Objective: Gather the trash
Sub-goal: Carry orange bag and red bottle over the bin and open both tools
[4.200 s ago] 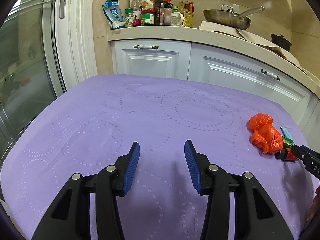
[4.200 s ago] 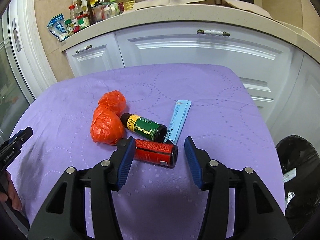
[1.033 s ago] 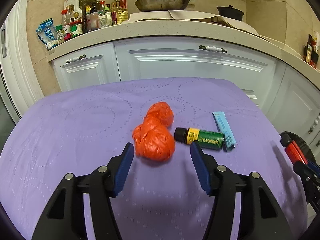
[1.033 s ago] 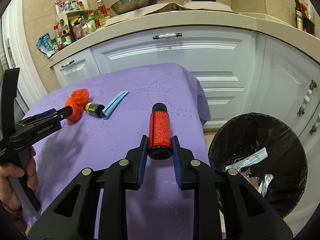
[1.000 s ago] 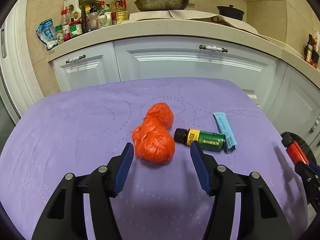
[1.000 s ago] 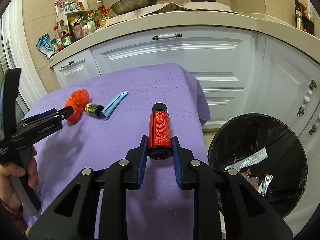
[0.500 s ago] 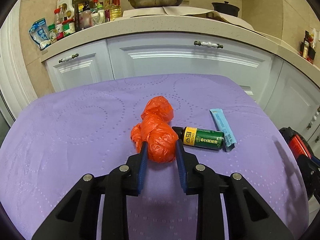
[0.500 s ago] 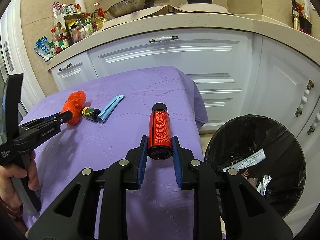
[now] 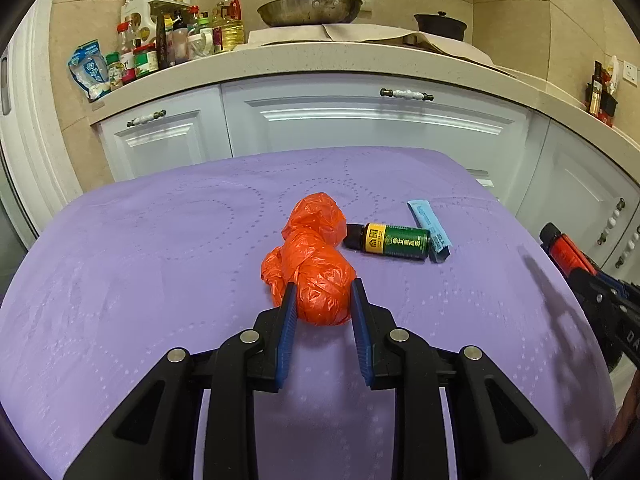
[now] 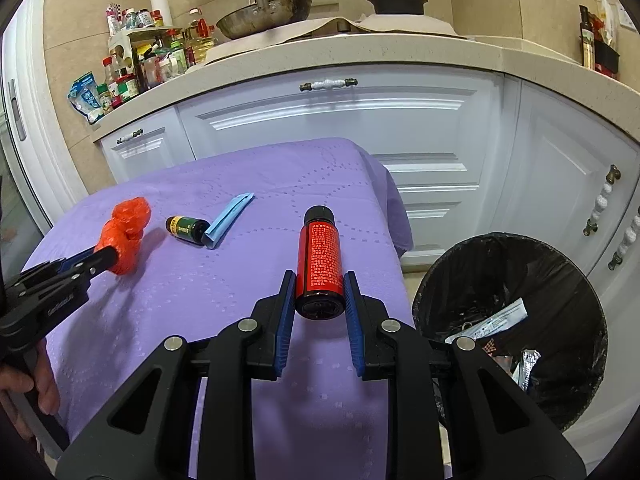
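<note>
Your right gripper (image 10: 319,294) clamps a red bottle (image 10: 319,258) at lower centre of its view, long axis running up the frame, black cap pointing away from you, base towards the camera, beside the black-lined bin (image 10: 516,320) at lower right. Your left gripper (image 9: 322,300) pinches the orange plastic bag (image 9: 312,264) at centre frame on the purple cloth (image 9: 140,280). Right of it, a green bottle (image 9: 390,241) lies crosswise, cap pointing left, against a blue sachet (image 9: 428,226).

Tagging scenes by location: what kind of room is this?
Most likely a home kitchen: a frying pan and a lidded black pot sit on a stone countertop over white cabinets, with oil and condiment bottles clustered at its left end.
</note>
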The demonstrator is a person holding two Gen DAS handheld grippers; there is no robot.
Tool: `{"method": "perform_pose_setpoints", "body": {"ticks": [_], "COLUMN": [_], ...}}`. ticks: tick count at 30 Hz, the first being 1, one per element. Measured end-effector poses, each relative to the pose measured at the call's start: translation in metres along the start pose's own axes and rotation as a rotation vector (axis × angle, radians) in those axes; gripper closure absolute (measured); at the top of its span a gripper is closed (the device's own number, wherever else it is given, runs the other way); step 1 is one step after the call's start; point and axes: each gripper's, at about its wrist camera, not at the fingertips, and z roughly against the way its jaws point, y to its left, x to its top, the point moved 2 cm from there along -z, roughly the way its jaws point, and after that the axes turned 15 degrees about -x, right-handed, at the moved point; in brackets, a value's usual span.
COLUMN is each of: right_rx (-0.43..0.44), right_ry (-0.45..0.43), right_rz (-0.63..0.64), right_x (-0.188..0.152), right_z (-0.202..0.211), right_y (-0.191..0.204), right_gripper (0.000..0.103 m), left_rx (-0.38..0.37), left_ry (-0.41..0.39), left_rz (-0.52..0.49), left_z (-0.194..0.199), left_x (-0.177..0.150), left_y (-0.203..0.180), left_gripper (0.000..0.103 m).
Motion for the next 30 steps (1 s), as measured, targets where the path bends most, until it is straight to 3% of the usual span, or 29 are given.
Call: {"method": "perform_pose_setpoints", "body": {"ticks": [19, 30], "right_rx": [-0.002, -0.057], "right_ry": [-0.049, -0.071], "right_rz": [0.008, -0.048], "right_x": [-0.008, -0.013], "right_z": [0.042, 0.054], "right_y": [0.009, -0.031], "right_gripper": [0.08, 0.08], "left_rx": [0.0, -0.085], "left_ry": [-0.064, -0.086], "left_rz": [0.005, -0.039], "left_z": [0.047, 0.045], "left_x": [-0.02, -0.015], "left_y": [-0.007, -0.058], "left_gripper": [0.076, 0.076]}}
